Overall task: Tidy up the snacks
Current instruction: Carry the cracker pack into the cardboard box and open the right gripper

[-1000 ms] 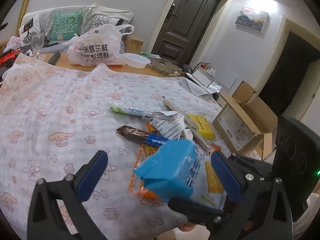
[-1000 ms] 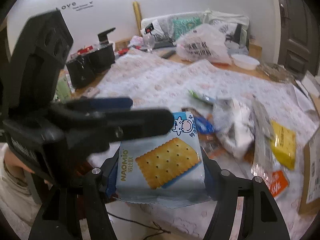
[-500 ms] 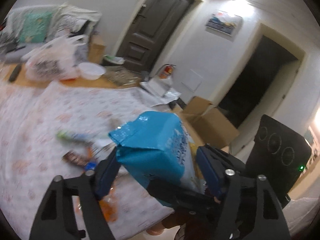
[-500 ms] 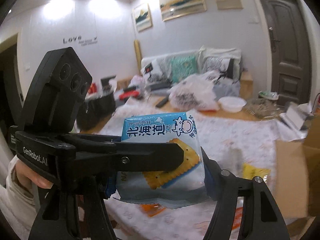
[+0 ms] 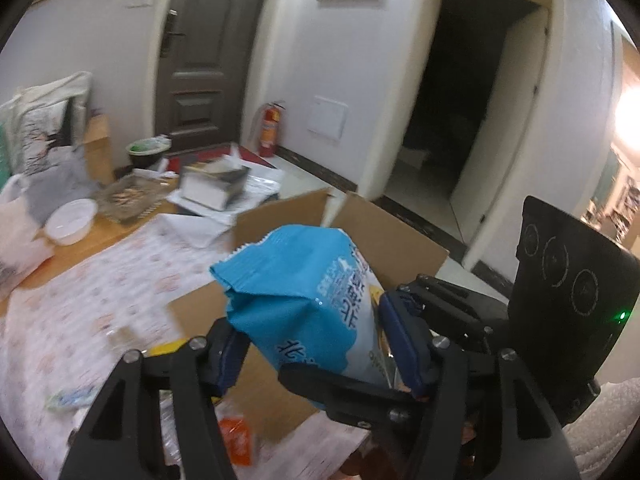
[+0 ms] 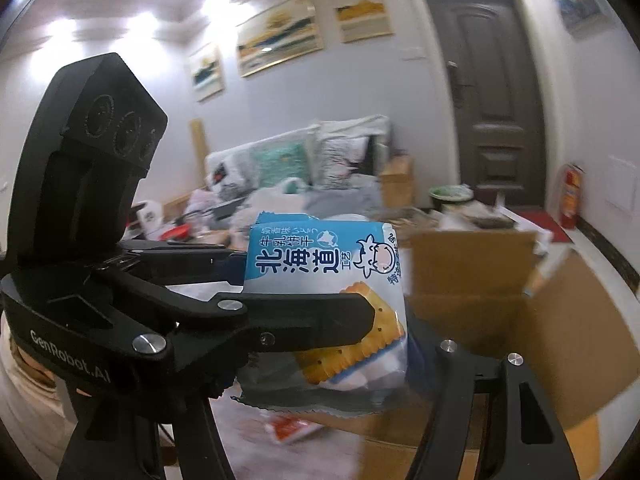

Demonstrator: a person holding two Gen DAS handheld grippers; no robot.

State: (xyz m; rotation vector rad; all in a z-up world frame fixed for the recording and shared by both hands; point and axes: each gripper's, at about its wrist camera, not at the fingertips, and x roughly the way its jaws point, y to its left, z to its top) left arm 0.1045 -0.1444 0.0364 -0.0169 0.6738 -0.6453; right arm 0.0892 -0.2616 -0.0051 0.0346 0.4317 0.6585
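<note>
A blue and white cracker packet [image 5: 308,300] is held in the air between both grippers. My left gripper [image 5: 316,356] is shut on its sides. It also shows in the right wrist view [image 6: 332,280], where my right gripper [image 6: 324,344] is shut on it too, with the left gripper's finger across its front. An open cardboard box [image 5: 360,236] stands right behind the packet, at the table's edge; it also shows in the right wrist view [image 6: 480,280]. Loose snack packets [image 5: 236,440] lie on the patterned tablecloth [image 5: 80,312] below.
A white bowl [image 5: 70,220], a glass tray [image 5: 132,200] and papers sit at the table's far end. A dark door [image 5: 200,52], a fire extinguisher [image 5: 268,128] and a dark doorway [image 5: 468,92] lie beyond. A sofa with cushions [image 6: 300,156] is at the back.
Both grippers have lifted the packet off the table and swung it right toward the cardboard box. The left gripper went from open to shut on the packet.
</note>
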